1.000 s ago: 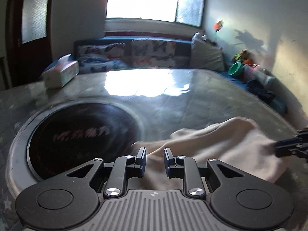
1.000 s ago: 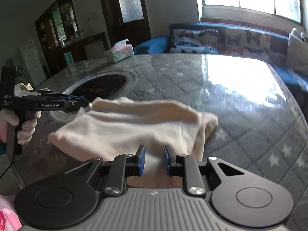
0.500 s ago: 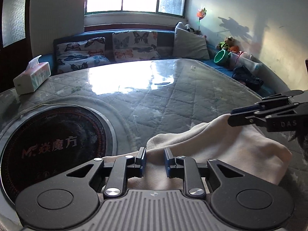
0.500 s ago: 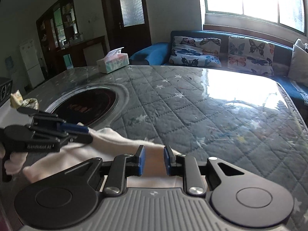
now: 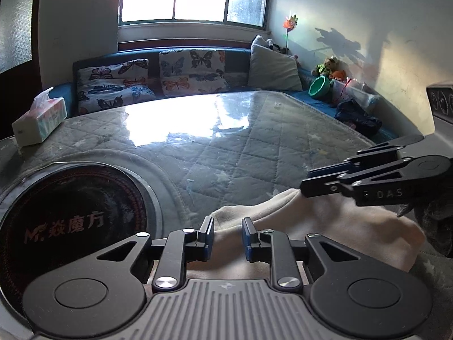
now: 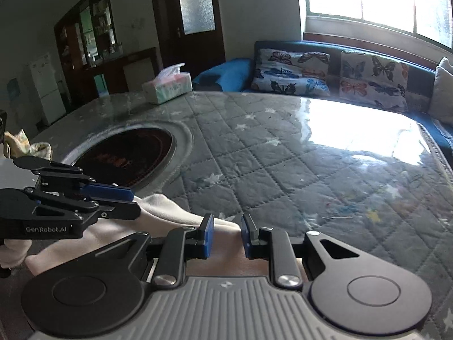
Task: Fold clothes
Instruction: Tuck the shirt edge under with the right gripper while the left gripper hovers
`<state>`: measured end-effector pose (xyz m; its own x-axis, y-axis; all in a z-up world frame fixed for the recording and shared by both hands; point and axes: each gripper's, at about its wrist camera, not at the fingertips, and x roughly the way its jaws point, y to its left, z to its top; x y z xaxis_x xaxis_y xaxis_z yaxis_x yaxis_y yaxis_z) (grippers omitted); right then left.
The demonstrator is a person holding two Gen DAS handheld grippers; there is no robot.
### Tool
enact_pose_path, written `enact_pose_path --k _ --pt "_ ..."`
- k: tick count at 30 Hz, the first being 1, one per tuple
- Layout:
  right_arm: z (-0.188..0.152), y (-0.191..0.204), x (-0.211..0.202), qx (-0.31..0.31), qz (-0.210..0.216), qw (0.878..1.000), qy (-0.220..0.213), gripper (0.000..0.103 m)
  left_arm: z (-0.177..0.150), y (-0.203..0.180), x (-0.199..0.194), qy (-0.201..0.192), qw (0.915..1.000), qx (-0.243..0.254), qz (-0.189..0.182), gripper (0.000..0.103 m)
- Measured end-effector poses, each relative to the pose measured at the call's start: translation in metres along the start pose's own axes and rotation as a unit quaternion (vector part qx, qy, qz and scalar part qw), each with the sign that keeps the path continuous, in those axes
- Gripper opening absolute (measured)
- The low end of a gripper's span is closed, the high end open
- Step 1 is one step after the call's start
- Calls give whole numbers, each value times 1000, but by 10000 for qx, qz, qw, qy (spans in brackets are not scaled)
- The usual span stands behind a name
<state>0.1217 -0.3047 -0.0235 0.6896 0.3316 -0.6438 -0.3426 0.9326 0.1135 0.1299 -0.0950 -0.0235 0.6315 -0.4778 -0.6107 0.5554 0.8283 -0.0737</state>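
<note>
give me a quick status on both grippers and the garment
Left hand-held gripper open, right hand-held gripper open. Cream garment bunched beneath both at table edge. Nothing in the way.

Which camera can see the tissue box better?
The right wrist view. There the tissue box sits whole on the table, well lit, tissue sticking up. In the left wrist view the same box sits at the far left edge, darker and squashed by the lens.

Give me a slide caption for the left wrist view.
Left gripper and right gripper over a cream garment on the quilted table.
</note>
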Motion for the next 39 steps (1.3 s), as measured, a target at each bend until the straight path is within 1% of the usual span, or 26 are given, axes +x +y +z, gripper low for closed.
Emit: enact_pose_path --k 3,8,11,16,19,22,24,28,32,37,39 --pt "-1 0 7 3 -37 10000 67 22 1 1 1 -1 10000 15 21 26" --pt "-2 8 -17 -73 40 9999 -110 22 -1 0 -14 -72 9999 -79 21 28" --pt "-9 20 -37 -271 145 9994 -162 31 -5 -3 -27 -135 9998 -109 16 28" --pt "-31 46 -63 -600 331 9976 -114 32 -21 -17 -56 -260 9997 28 4 28" --pt "-46 60 -72 -740 342 9966 -113 34 -32 -24 -72 -342 9994 33 1 28" --pt "-59 73 -78 -929 252 9952 -171 34 -44 -30 -85 -400 9992 17 45 28" --pt "-65 79 -79 -1000 237 9945 -202 34 -52 -31 -89 -395 9992 -13 16 28" --pt "-74 87 -75 -1083 146 9938 -180 34 -66 -31 -85 -246 9996 -2 157 28" --pt "-71 92 -80 -1175 104 9928 -231 34 -70 -28 -91 -325 9993 -117 137 28" --pt "-61 103 -84 -1230 306 9911 -406 34 -71 -21 -106 -520 9982 -269 121 28" --pt "-62 107 -77 -1207 378 9914 -341 34 -78 -17 -105 -448 9982 -357 175 28"
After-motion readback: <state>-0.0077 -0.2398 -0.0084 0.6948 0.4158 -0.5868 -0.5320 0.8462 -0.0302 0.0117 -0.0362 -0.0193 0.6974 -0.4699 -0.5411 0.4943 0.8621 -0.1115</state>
